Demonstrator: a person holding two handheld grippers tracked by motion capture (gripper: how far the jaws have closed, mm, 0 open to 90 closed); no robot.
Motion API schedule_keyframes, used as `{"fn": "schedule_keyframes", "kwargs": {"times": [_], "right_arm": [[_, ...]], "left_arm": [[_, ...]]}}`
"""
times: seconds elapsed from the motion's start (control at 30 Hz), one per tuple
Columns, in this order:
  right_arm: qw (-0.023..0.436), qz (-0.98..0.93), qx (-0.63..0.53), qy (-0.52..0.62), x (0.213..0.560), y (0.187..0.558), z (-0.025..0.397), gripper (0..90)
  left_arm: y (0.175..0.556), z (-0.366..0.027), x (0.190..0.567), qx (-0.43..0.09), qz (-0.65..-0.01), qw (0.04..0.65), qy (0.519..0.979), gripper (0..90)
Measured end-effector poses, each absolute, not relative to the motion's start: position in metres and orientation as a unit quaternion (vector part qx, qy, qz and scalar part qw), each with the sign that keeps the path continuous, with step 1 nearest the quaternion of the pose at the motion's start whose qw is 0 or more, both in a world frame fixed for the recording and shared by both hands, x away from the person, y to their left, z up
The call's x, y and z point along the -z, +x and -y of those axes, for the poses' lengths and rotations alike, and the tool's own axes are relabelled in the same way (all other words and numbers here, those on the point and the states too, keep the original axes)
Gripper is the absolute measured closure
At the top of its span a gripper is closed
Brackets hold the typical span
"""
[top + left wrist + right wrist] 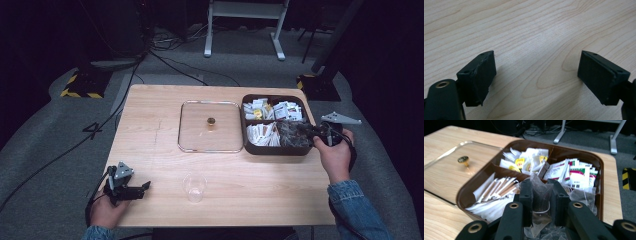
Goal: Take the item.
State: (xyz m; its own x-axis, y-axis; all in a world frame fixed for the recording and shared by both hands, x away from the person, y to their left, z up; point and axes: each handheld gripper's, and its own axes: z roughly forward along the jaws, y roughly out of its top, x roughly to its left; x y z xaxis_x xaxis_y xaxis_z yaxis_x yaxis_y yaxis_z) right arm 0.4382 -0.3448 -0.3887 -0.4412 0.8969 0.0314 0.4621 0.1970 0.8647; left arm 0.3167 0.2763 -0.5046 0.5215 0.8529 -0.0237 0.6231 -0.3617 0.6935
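1. Wooden table (165,165), high view: a brown four-compartment box (274,148) stands at its right side, holding white and printed sachets in three sections and dark tea bags in the near-right one. A clear lid (210,126) with a brass knob lies flat, touching the box's left wall. An empty clear plastic cup (194,187) stands near the front edge. The right gripper (306,131) reaches into the near-right compartment; the left gripper (145,186) rests at the front-left corner.
2. Left gripper view: jaws spread wide apart over bare wood, holding nothing.
3. Right gripper view: jaws clamped on a translucent tea bag (541,192) over the tea-bag compartment; paper sticks and sachets fill the other sections.
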Motion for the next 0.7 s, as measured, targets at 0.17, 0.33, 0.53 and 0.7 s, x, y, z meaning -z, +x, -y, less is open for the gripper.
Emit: {"fn": "schedule_keyframes", "kwargs": {"times": [0.17,0.33,0.53,0.7], "right_arm": [[0.259,-0.724,-0.444,0.459,0.378,0.43,0.343,75.2],[0.264,-0.723,-0.449,0.454,0.369,0.423,0.339,75.2],[0.269,-0.716,-0.456,0.454,0.361,0.416,0.335,75.3],[0.266,-0.714,-0.462,0.454,0.358,0.41,0.33,75.3]], "left_arm": [[0.317,-0.276,0.505,-0.174,-0.457,0.331,0.807,15.6],[0.317,-0.276,0.505,-0.174,-0.457,0.331,0.807,15.6],[0.317,-0.276,0.505,-0.174,-0.457,0.331,0.807,15.6],[0.317,-0.276,0.505,-0.174,-0.457,0.331,0.807,15.6]]}}
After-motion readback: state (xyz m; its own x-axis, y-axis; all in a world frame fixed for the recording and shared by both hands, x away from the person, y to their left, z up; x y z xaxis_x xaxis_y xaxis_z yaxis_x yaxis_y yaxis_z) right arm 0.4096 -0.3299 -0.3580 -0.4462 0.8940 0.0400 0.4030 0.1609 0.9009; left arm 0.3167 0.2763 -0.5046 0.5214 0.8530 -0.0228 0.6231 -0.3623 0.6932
